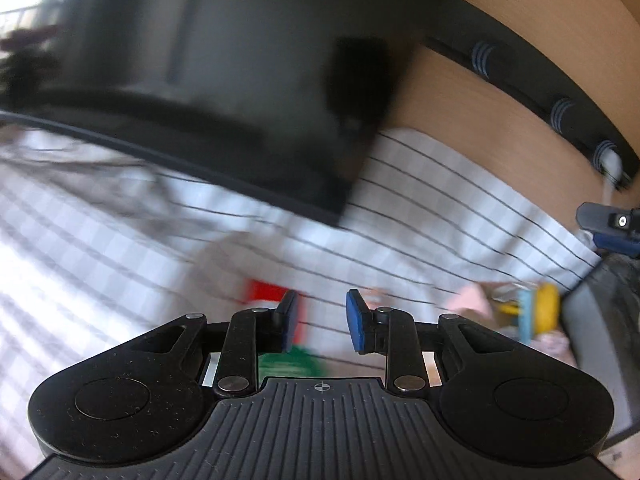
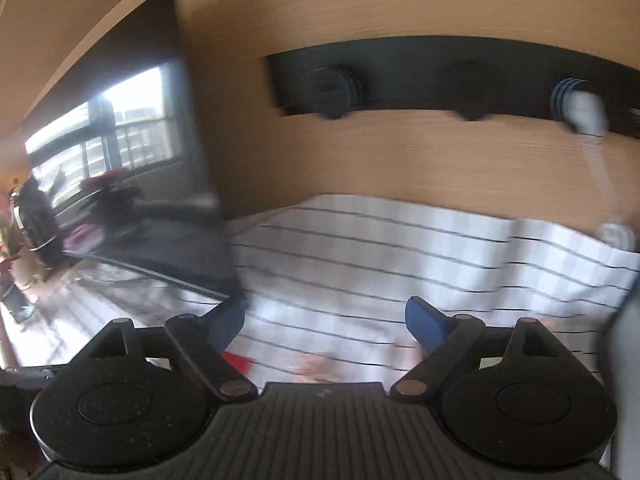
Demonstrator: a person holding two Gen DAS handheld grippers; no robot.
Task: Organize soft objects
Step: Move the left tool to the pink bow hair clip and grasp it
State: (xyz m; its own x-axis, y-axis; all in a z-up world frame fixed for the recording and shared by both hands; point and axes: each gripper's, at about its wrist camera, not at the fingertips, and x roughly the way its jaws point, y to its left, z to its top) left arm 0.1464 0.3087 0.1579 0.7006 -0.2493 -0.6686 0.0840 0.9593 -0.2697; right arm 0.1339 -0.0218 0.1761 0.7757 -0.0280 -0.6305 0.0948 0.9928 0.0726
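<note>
Both views are blurred by motion. My left gripper (image 1: 322,320) is open and empty above a white cloth with thin black stripes (image 1: 440,216). A red and green soft object (image 1: 276,300) lies just behind its left finger. A pink soft thing (image 1: 472,300) and a yellow and light blue toy (image 1: 540,312) lie at the right. My right gripper (image 2: 326,326) is open wide and empty over the same striped cloth (image 2: 400,248). A red object (image 2: 238,360) and a pinkish one (image 2: 320,368) show low between its fingers.
A black monitor (image 1: 240,80) stands on the cloth at the left; it also shows in the right wrist view (image 2: 168,120). A wooden wall (image 2: 400,0) carries a black rail with round knobs (image 2: 460,80) and a white cable (image 2: 596,152). A grey bin edge (image 1: 600,320) is at the right.
</note>
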